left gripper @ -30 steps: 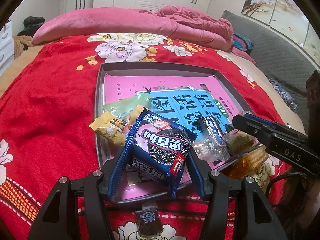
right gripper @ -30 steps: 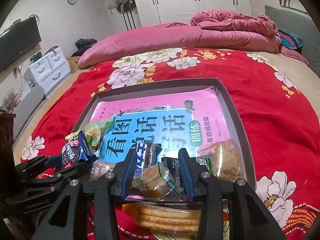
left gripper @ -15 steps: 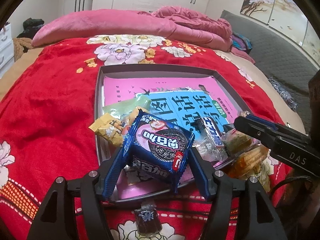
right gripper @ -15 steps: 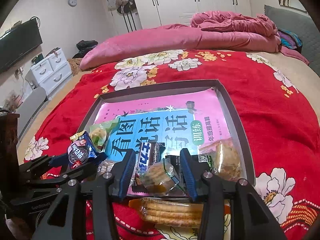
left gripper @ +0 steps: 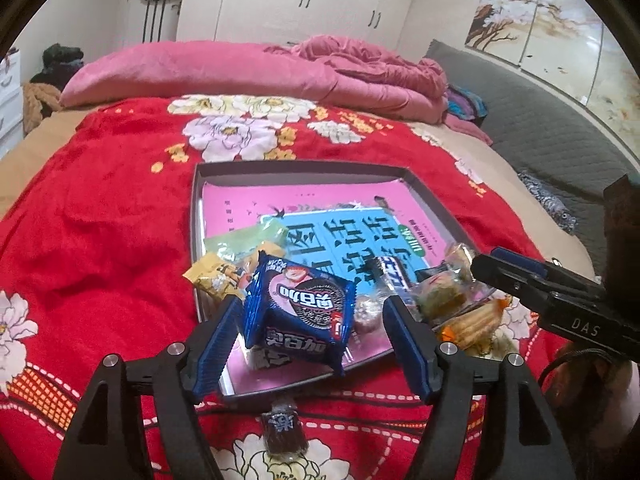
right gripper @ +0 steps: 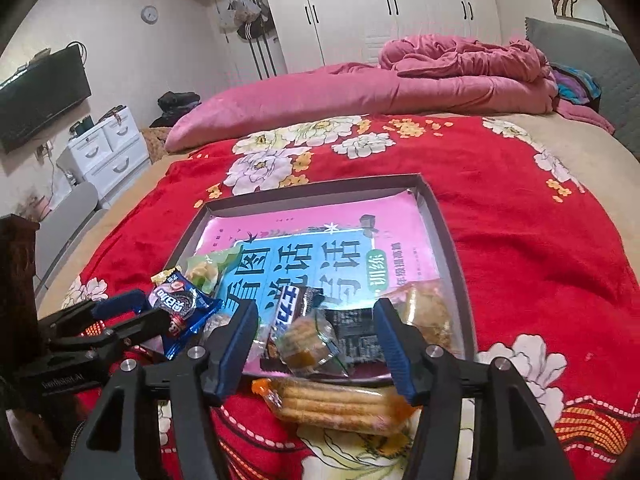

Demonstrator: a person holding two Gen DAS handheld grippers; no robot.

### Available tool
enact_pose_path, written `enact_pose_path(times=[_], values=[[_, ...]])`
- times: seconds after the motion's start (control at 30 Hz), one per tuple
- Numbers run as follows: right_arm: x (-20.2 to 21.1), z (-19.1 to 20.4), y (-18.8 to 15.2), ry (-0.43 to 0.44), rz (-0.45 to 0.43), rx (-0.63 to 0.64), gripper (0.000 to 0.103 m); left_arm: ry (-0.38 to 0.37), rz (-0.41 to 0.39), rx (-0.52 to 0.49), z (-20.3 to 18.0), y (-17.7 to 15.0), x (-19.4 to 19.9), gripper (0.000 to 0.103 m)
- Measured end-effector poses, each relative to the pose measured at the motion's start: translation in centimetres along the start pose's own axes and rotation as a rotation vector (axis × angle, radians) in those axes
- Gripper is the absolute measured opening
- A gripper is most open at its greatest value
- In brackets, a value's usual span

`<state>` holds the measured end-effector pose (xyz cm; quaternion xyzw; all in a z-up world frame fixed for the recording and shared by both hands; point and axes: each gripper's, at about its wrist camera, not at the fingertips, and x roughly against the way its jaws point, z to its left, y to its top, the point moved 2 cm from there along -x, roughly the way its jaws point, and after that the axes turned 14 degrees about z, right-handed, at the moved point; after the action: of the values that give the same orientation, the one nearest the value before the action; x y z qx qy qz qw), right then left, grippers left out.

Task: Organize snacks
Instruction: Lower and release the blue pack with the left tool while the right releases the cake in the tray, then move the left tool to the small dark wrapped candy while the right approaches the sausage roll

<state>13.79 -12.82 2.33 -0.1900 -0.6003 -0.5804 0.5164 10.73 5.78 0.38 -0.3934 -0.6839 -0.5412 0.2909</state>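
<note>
A grey tray [left gripper: 195,216] with a pink and blue book in it lies on the red flowered blanket. My left gripper [left gripper: 311,302] hangs over the tray's near edge, jaws opening. The blue cookie packet [left gripper: 300,312] stands between them; the right finger is clear of it, the left is close beside it. My right gripper [right gripper: 316,307] is also opening over the tray [right gripper: 448,240]. A small clear-wrapped cake [right gripper: 304,340] lies loose between its fingers, touching neither. The cookie packet [right gripper: 176,306] shows at the left in the right wrist view.
Near the tray's front lie a yellow packet [left gripper: 212,280], a green packet [left gripper: 244,238], a blue and white bar [left gripper: 394,276] and a wrapped pastry [right gripper: 426,312]. A biscuit pack [right gripper: 336,402] and a dark candy [left gripper: 282,428] lie on the blanket. Pink bedding is piled behind.
Both pairs of jaws have widened and let go of the cookie packet and the wrapped cake. Both grippers have drawn back and up a little from the tray.
</note>
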Motion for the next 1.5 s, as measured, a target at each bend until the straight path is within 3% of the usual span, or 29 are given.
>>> enact_pose_path(times=[0.4,0.7,0.93,1.2,1.3,1.5], values=[[1.9,-0.9,-2.2,-0.02,-0.001,0.072,0.065,0.003,-0.034,0.056,1.7,-1.2,2.8,0.075],[0.8,-1.0,-3.6,-0.037,0.046,0.153,0.073,-0.002,0.03,0.131,3.3,-3.1,2.7,0.075],[-0.8,-0.7,-4.4,-0.098,0.077,0.233,0.076,0.008,0.103,0.101,1.9,-4.6,1.0,0.075],[-1.2,0.0,-5.1,-0.051,0.103,0.269,0.076,0.026,0.17,0.079,0.7,-5.5,-0.7,0.075],[-1.5,0.5,-5.4,-0.075,0.111,0.295,0.076,0.023,0.193,0.093,0.9,-5.6,-1.2,0.075],[-0.7,-0.7,-5.6,-0.061,0.087,0.153,0.076,0.001,0.201,0.125,1.6,-5.7,-1.4,0.075]])
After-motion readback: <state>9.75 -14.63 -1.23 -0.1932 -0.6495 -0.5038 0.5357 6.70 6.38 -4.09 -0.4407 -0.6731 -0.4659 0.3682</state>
